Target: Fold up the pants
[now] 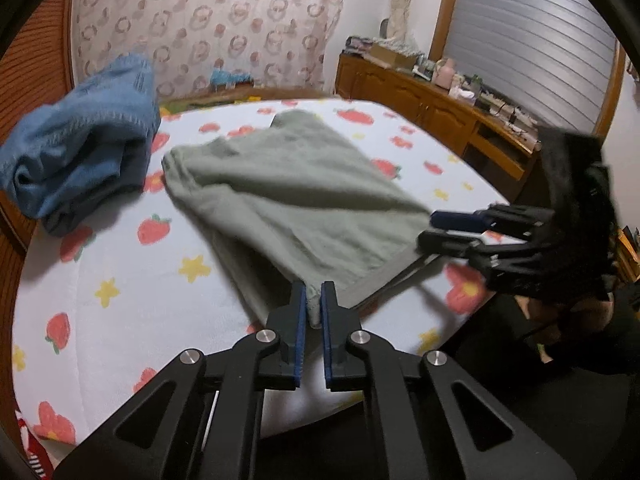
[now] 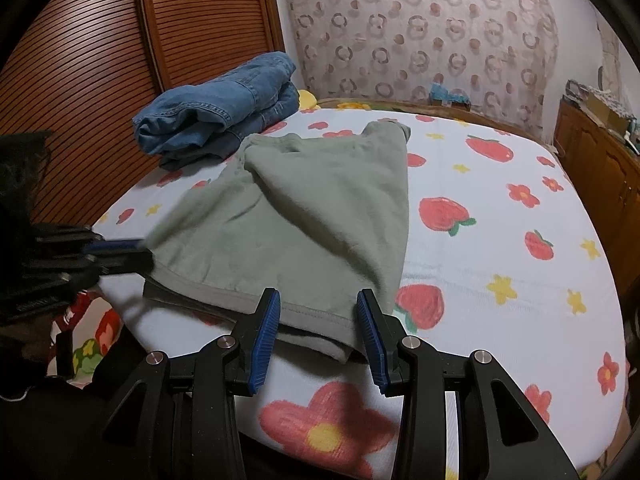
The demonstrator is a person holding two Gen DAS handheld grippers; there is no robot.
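Where the white bedsheet printed with red strawberries and yellow stars [image 2: 500,184] covers the bed, the grey-green cotton pants [image 2: 312,216] lie partly folded near its middle, long axis running from the near edge away toward the patterned curtain [image 2: 420,28], the hem end nearest both cameras. Beyond them on the left, by the slatted wooden door [image 2: 80,80], sits a folded stack of blue denim jeans [image 2: 224,104]. I can read no label or writing anywhere. At the hem's left corner, the left gripper [image 1: 314,304] has its blue pads pinched tight on the cloth. At the hem's right corner, the right gripper [image 2: 318,328] stands half open, its fingers [image 2: 266,332] either side of the hem and pressing nothing.
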